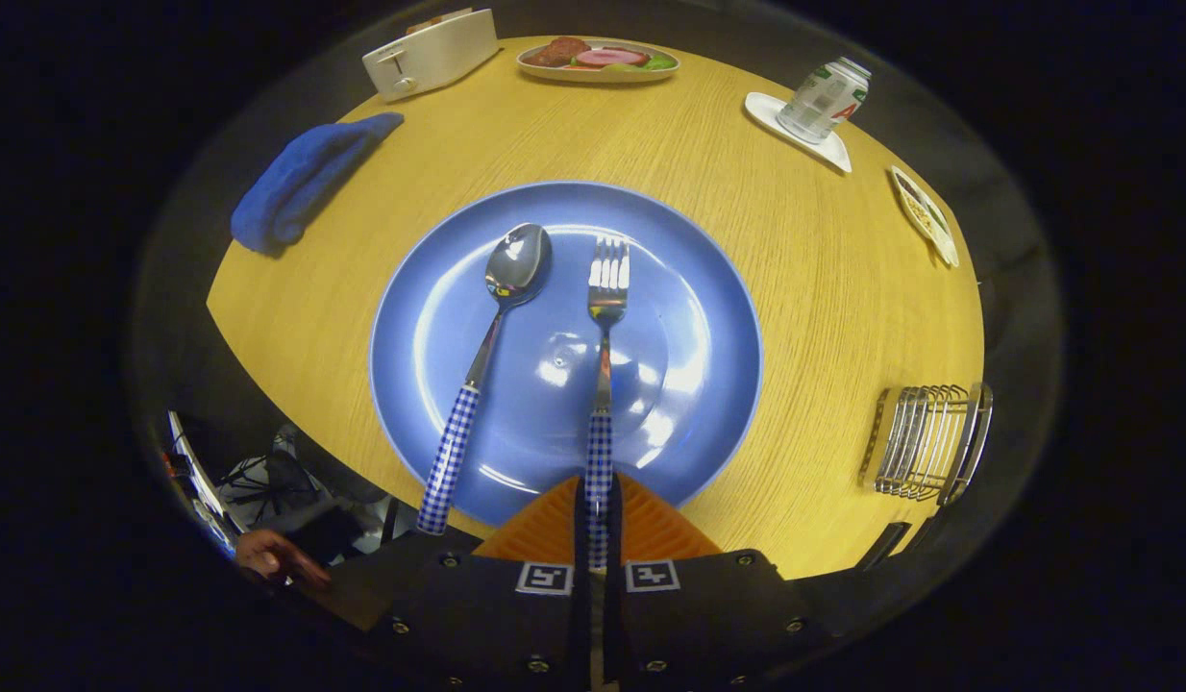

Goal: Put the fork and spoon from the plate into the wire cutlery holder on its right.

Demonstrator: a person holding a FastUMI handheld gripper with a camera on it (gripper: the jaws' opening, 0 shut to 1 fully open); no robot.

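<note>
fingers [598, 519] pinch checked-handled steel fork [605, 365] on blue plate [718, 404].

Glossy blue glazed plate [708, 317]; polished metal spoon [516, 264] and fork [607, 284]; matt wood-grain counter [824, 288]; blue, seemingly terry cloth [300, 183].

Bare desk [804, 317] stretches from the claw [599, 524] rightward to the wire cutlery holder [929, 442]. The spoon [487, 356] lies left of the claw, out of that stretch.
</note>
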